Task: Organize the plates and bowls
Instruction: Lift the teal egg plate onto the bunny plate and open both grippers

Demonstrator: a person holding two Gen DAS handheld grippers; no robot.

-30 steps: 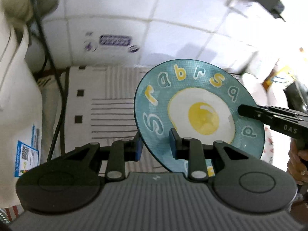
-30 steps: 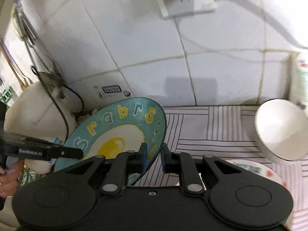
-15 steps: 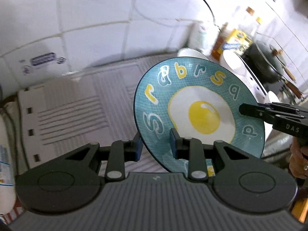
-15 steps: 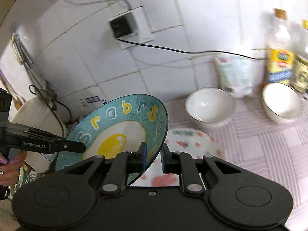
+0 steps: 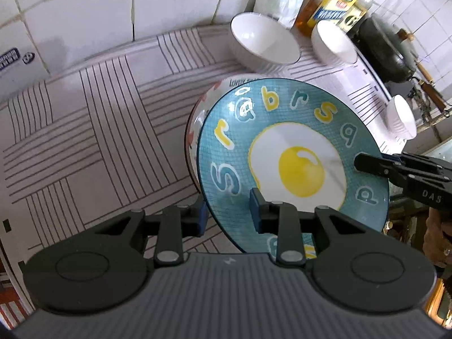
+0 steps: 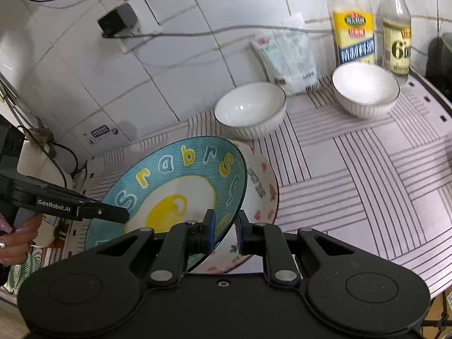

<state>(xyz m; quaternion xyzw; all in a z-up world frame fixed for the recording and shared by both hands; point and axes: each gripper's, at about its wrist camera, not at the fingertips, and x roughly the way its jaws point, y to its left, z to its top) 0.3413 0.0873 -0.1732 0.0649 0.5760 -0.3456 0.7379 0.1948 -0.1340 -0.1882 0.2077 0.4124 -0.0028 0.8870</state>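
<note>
**Egg plate carried across to the white plate**

Since a second ago the teal egg plate [image 5: 293, 152] has travelled away from the bare striped stretch by the wall and now hangs tilted over the white patterned plate [image 6: 262, 186], which lies flat on the tabletop [image 6: 367, 175]. It is held at two opposite edges. The left claw [image 5: 227, 214] straddles the near rim, one blue pad on the underside and one on the painted face; its jaws are easing apart a little, yet the pads look to be pressing the rim. The right claw [image 6: 224, 230] is pressed almost together, pinching the opposite rim between its pads. In each wrist view the other claw reaches in from the side onto the plate's face.

Behind the plates stand two white bowls [image 6: 250, 110] [image 6: 365, 87], apart from each other on the striped mat. Against the tiled wall are a plastic packet [image 6: 291, 59] and two bottles [image 6: 353, 28]. A third small white bowl [image 5: 401, 115] sits toward the tabletop's far edge in the left view.
</note>
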